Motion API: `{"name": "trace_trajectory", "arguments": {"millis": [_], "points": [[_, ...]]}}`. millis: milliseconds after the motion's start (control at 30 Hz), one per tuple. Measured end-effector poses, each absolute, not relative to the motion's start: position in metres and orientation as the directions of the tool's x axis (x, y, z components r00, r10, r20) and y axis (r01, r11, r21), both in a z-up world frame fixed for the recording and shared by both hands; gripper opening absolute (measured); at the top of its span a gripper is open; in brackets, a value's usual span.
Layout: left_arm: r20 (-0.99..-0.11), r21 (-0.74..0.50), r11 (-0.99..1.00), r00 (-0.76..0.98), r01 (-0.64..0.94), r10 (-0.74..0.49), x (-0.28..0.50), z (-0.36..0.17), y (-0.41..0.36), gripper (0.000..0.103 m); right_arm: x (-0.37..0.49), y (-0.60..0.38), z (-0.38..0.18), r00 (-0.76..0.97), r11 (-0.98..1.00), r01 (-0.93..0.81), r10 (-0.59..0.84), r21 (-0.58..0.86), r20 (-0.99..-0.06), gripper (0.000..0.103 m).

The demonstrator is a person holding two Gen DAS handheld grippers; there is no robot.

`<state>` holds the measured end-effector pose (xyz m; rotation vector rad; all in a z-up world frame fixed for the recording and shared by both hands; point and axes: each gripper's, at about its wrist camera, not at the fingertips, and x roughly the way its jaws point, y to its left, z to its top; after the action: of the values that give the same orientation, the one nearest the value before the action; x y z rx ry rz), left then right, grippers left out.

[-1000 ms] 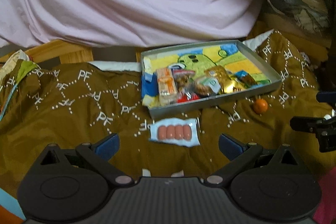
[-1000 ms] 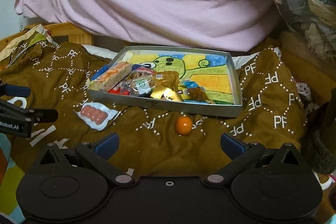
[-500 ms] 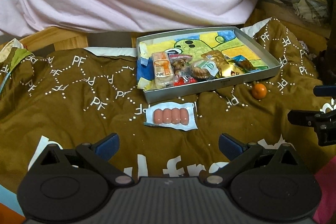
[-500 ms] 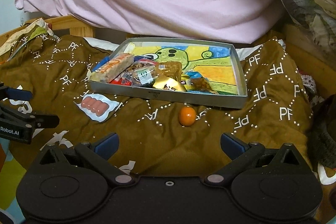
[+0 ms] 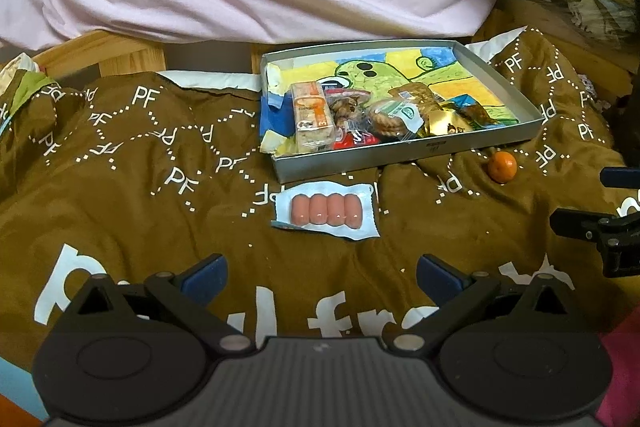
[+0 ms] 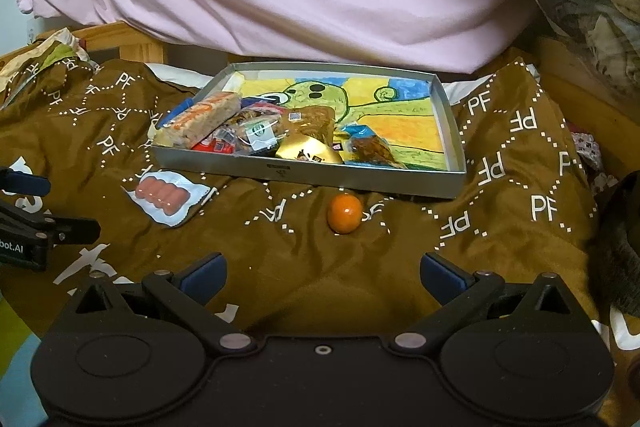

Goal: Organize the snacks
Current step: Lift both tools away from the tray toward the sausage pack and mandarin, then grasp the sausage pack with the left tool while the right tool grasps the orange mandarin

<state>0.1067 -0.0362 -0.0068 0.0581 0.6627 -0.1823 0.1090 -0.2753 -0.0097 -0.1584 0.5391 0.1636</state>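
Snacks are piled in the near left part of a grey tray (image 5: 404,157) that sits on a brown blanket (image 5: 120,187) spread over a bed. Two snacks are not in the tray yet. A sausage pack (image 5: 326,210) lies flat on the blanket, just in front of the tray's near left corner. A small orange ball (image 6: 344,213), maybe a candy or a tiny fruit, lies near the middle of the tray's near side.

Both grippers have been pulled back a little over the last second. More of the blanket, with its big white letters, is now seen in front of them, and the tray and the loose snacks look farther off. Nothing on the blanket has been moved.

The left gripper (image 5: 322,273) is held empty, with its jaws spread wide, and is aimed at the sausage pack. The right gripper (image 6: 323,273) is held empty too, with its jaws spread wide, and is aimed at the orange ball.

The task is judged to be partly done. The pull back looks like a fresh line-up before the two loose snacks are picked up. The ball could roll away on the soft blanket if it is bumped.
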Motion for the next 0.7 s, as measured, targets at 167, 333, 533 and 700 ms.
{"name": "trace_trajectory", "arguments": {"millis": [167, 333, 533, 700], "points": [[-0.620, -0.009, 0.983, 0.770, 0.185, -0.151, 0.110, -0.009, -0.037, 0.102, 0.112, -0.275, -0.015, 0.843, 0.975, -0.195, 0.111, -0.107, -0.526, 0.102], [-0.629, -0.022, 0.983, 0.762, 0.181, -0.154, 0.117, -0.013, -0.035, 0.103, 0.118, -0.278, -0.021, 0.839, 0.977, -0.185, 0.102, -0.103, -0.534, 0.102], [-0.648, -0.055, 0.983, 0.742, 0.177, -0.170, 0.136, -0.018, -0.032, 0.102, 0.133, -0.282, -0.024, 0.840, 0.980, -0.175, 0.101, -0.090, -0.533, 0.102], [-0.643, -0.054, 0.984, 0.749, 0.167, -0.162, 0.153, -0.020, -0.034, 0.103, 0.151, -0.285, -0.025, 0.850, 0.984, -0.158, 0.091, -0.087, -0.519, 0.102]]}}
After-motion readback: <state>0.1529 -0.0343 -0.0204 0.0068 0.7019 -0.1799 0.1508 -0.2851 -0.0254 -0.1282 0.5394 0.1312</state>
